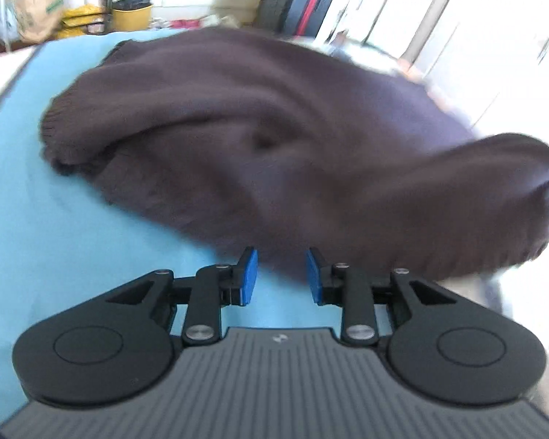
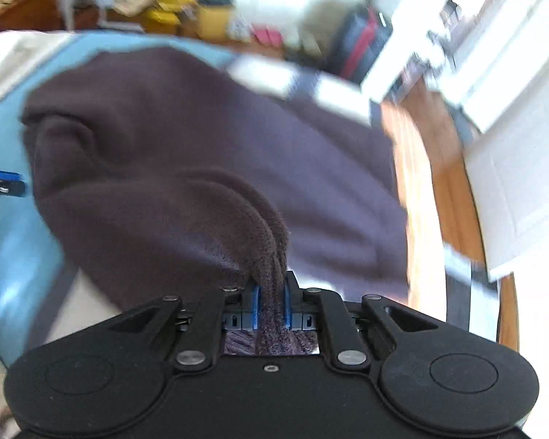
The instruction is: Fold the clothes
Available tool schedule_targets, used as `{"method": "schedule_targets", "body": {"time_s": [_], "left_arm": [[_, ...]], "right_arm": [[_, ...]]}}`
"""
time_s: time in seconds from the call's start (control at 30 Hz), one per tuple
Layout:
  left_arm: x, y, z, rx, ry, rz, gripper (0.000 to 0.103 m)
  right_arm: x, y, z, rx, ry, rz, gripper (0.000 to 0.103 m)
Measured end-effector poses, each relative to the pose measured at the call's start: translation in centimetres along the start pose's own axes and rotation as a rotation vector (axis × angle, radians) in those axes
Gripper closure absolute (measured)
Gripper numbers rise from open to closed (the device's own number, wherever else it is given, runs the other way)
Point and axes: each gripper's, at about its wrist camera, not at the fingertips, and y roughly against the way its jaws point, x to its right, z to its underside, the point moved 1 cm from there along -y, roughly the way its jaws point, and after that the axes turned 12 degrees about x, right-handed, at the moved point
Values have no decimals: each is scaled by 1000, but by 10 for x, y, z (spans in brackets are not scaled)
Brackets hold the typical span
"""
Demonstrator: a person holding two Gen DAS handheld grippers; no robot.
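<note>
Right now a dark brown knit sweater [image 1: 274, 139] lies bunched across a light blue sheet [image 1: 55, 237], filling most of both views. The right gripper [image 2: 271, 303] pinches a thick fold of the sweater's edge between its blue pads [image 2: 255, 307] — jaws narrow, fabric bulging out behind them. The left gripper [image 1: 282, 274] sits at the sweater's near edge with its fingers parted and nothing between them. Far off, blurred clutter — a yellow bucket [image 1: 131, 16], a paper bag [image 1: 36, 3], a dark suitcase [image 1: 303, 7]. Wooden floor [image 2: 439, 183] shows to the right.
</note>
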Motion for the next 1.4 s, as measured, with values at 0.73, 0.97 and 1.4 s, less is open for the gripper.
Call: {"method": "schedule_targets", "body": {"time_s": [0.73, 0.97, 1.4], "left_arm": [[-95, -54, 2, 111, 520, -243, 62], [-98, -77, -9, 149, 548, -201, 34], [-16, -8, -36, 360, -101, -333, 98]], "right_arm": [[-110, -66, -44, 228, -194, -338, 45], [-181, -89, -28, 264, 36, -362, 45], [-203, -107, -16, 249, 161, -259, 7]]}}
